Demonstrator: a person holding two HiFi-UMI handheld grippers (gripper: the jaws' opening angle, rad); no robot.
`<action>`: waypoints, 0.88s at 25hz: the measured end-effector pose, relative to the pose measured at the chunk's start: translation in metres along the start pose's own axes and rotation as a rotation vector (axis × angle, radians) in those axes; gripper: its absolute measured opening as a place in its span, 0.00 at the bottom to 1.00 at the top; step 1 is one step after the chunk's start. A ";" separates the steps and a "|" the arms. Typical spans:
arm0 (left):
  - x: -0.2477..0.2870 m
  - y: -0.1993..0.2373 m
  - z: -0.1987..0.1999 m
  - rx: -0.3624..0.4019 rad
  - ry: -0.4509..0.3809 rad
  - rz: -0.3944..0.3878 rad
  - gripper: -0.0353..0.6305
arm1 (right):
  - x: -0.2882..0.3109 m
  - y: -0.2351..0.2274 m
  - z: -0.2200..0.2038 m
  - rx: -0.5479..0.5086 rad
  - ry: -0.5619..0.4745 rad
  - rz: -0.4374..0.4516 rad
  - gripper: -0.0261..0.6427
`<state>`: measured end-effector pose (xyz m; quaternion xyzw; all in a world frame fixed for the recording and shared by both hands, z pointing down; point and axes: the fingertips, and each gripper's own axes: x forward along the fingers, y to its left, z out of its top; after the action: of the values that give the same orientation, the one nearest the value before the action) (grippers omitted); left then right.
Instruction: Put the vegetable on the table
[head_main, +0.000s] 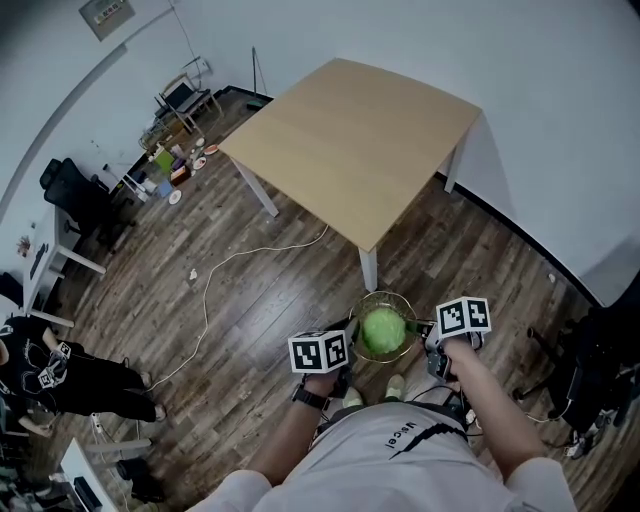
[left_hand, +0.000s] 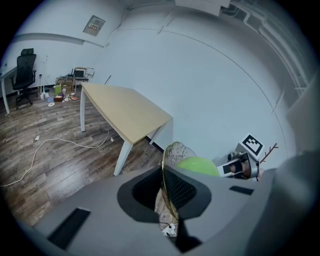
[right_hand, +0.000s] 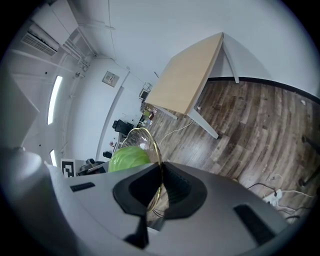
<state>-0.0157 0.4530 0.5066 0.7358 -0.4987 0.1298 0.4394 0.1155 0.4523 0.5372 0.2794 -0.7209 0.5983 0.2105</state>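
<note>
Floor (head_main: 250, 300) of dark wood planks fills most of the head view. Square table (head_main: 350, 140), light wood top w/ white legs, stands ahead of the person near the white wall, its near corner pointing toward the basket. Office chair (head_main: 75, 195) and a pile of small clutter (head_main: 170, 160) sit by the far left wall; a second person (head_main: 50, 375) in dark clothes is at the left edge. Thin white cable (head_main: 230, 265) snakes across the floor from the table's near leg toward the lower left.

Wire basket (head_main: 384, 294) w/ gold rim is held up off the floor in front of the person, short of the table, btwn both grippers. Green cabbage (head_main: 383, 328) lies inside it, round, taking up most of the bowl.

Left gripper (left_hand: 165, 195): jaws nearly together, pinched on the basket's gold rim, mesh right btwn them, cabbage just past. Right gripper (right_hand: 159, 190): same on the opposite side of the rim, jaws narrow and clamped on the wire. Marker cubes face up on each.
</note>
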 end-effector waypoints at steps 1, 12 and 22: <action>0.002 -0.001 0.000 -0.001 -0.001 0.003 0.09 | -0.001 -0.002 0.002 -0.003 -0.001 0.000 0.08; 0.025 -0.010 0.017 -0.029 -0.024 0.041 0.09 | -0.006 -0.016 0.034 -0.028 0.010 0.015 0.08; 0.054 0.020 0.062 -0.032 -0.013 0.029 0.09 | 0.023 -0.014 0.082 -0.010 0.007 -0.004 0.08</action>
<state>-0.0228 0.3692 0.5154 0.7221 -0.5142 0.1233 0.4459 0.1097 0.3662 0.5467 0.2776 -0.7225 0.5953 0.2156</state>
